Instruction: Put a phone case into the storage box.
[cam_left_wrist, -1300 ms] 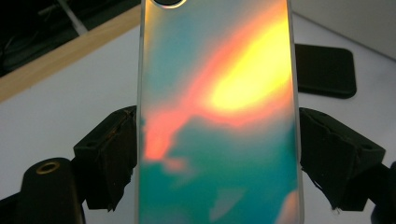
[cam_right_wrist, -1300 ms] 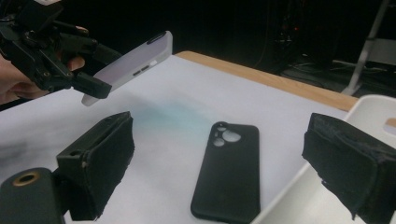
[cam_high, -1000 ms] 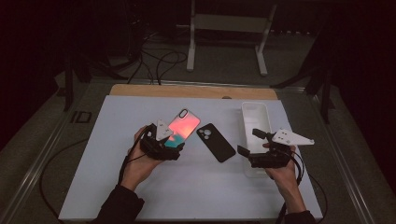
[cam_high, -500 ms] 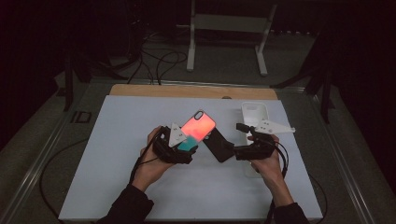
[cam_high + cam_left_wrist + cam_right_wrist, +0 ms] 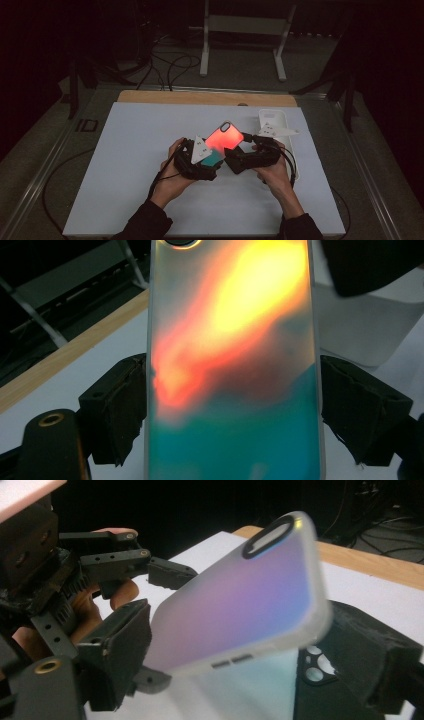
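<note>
Near the front of the white bench (image 5: pixel 125 165), the left gripper (image 5: pixel 212 157) pinches the iridescent phone case (image 5: pixel 225 136) by its side edges and holds it tilted above the surface. The right gripper (image 5: pixel 239 161), whose jaws have just been closing, brackets the case's end without visibly pressing it, with a dark phone (image 5: pixel 320 680) lying beneath. Farther back at the right lies a white tray (image 5: pixel 272 120).

Iridescent phone case (image 5: pixel 225 136), frosted and translucent, glowing orange-red up top and teal at the bottom, black-ringed camera cutout at the far end. Lifted off the white table (image 5: pixel 125 165), tilted upward. Underneath, dark phone (image 5: pixel 320 670) lying flat, camera lenses up.
</note>
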### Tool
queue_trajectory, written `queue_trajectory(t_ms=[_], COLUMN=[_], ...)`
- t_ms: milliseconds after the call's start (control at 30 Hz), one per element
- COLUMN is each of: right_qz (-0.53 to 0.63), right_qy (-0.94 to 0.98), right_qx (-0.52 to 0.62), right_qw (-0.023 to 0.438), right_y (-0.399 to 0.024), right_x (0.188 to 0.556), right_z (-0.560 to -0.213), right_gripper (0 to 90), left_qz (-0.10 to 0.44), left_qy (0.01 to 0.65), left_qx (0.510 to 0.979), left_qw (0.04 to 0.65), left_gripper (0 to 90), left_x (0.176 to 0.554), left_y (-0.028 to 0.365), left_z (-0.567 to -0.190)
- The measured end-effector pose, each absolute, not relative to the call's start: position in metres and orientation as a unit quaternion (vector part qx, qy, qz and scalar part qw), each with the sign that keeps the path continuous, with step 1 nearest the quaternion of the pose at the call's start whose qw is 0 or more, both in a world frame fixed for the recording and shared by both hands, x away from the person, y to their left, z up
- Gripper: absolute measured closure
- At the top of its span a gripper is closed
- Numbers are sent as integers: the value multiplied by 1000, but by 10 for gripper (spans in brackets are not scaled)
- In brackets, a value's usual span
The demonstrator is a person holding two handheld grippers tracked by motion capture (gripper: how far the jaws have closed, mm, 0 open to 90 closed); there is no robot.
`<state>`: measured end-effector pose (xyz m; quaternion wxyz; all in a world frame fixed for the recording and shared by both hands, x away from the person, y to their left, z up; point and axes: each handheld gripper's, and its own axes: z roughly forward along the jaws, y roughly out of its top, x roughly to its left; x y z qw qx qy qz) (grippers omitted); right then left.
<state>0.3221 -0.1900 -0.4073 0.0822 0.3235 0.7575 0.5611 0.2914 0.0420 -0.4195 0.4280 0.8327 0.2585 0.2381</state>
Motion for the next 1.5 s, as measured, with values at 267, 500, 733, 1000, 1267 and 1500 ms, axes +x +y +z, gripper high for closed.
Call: queue_trajectory(t_ms=[267,500,733,1000,1267,1500], right_qz=[558,556,571,562,549,546], right_qy=[759,756,741,755,768,771], right_qx=[330,343,354,338,327,323], right_qw=[62,41,16,22,48,57], right_y=[-183,-178,-175,-166,-163,-169], right_x=[322,323,325,321,319,319], right_z=[-408,-411,-411,-409,-407,-405], right_gripper=[415,606,758,866,869,869], left_qz=[238,233,223,236,215,186], left_qy=[253,258,261,263,275,287], left_qx=[828,826,827,834,834,829], left_qw=[440,444,445,424,428,443], left_gripper=[170,171,170,170,164,152], left_x=[289,290,290,292,296,299], left_y=[37,37,36,35,41,54], left_z=[-418,-418,-421,-424,-425,-422])
